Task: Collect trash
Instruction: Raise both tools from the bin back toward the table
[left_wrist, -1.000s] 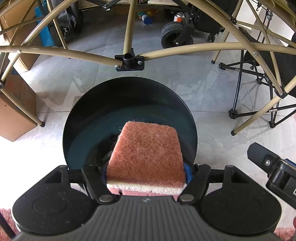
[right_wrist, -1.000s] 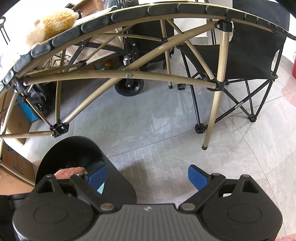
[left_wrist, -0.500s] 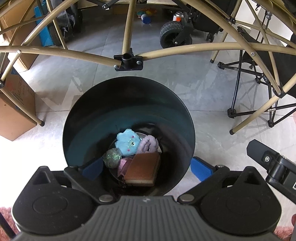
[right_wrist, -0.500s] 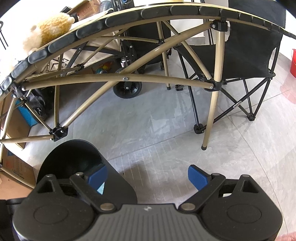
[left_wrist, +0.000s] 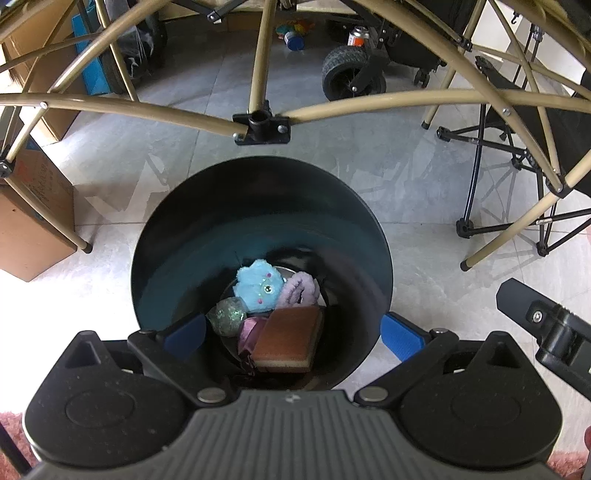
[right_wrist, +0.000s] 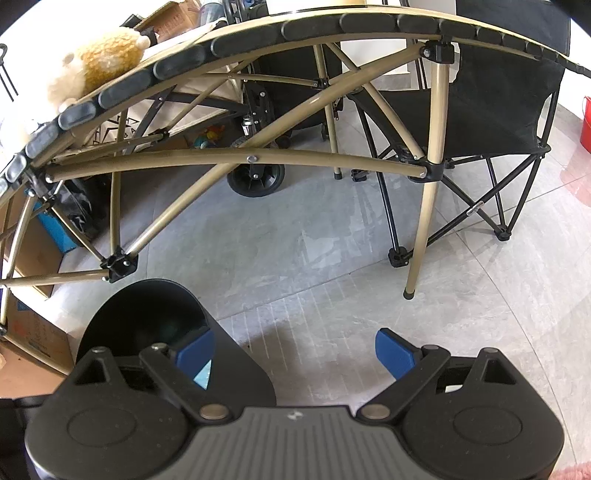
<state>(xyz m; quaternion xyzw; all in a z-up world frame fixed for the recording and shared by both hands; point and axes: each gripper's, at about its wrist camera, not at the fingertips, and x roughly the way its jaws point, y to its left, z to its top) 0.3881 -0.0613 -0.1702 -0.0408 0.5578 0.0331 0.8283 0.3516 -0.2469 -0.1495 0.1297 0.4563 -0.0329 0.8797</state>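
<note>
Grey floor tiles surround the bin (left_wrist: 258, 206); sponge (left_wrist: 290, 339) lies below spread left tongs (left_wrist: 291, 334).

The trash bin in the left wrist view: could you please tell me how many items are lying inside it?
4 visible: a blue plush at the back, a lilac fuzzy item beside it, a glittery ball on the left, a brown sponge in front. More may lie hidden underneath.

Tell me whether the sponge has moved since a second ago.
Yes. The sponge has dropped from between the left gripper's fingers to the bottom of the black bin, beside the blue toy.
</note>
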